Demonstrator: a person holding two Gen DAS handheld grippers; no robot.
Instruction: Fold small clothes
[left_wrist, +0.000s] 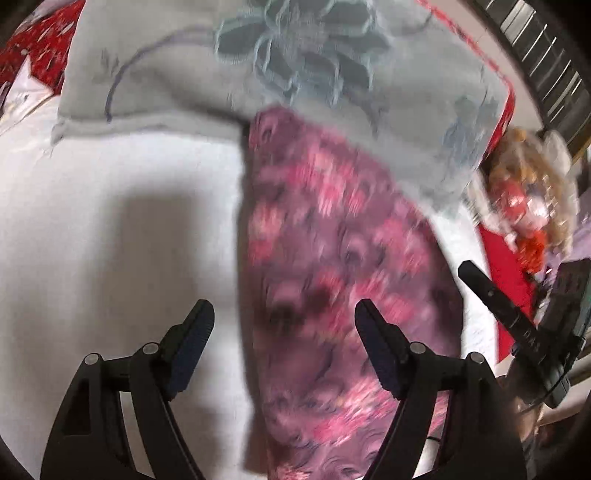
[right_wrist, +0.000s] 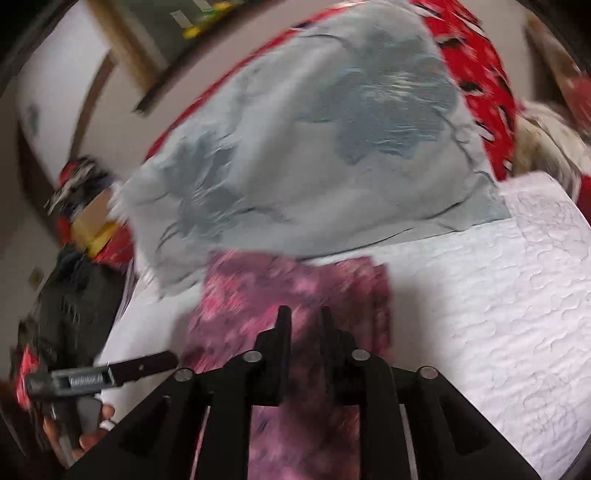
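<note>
We found the small garment (left_wrist: 332, 280), a purple cloth with a pink floral print, lying flat as a long strip on the white quilted bed (left_wrist: 122, 229), its far end tucked just under the edge of a grey-blue flowered pillow (left_wrist: 258, 66) that rested toward the head of the bed. Laid out lengthwise like that, it looked to us partly folded already, narrowed into a band so that the ends could be brought together next.

Our left gripper (left_wrist: 284, 325) hung over the garment's left edge with its fingers spread wide and nothing between them, one finger over bare quilt and the other over the print. We judged that this straddle was meant for taking that edge. Our right gripper (right_wrist: 304, 321) sat low over the near part of the same cloth (right_wrist: 295, 291), fingers drawn close with only a narrow gap; whether they pinched fabric we could not tell, since motion blur smeared the print there. A doll (left_wrist: 528, 199) lay near the bed's right edge, beside the pillow and well clear of the work.
</note>
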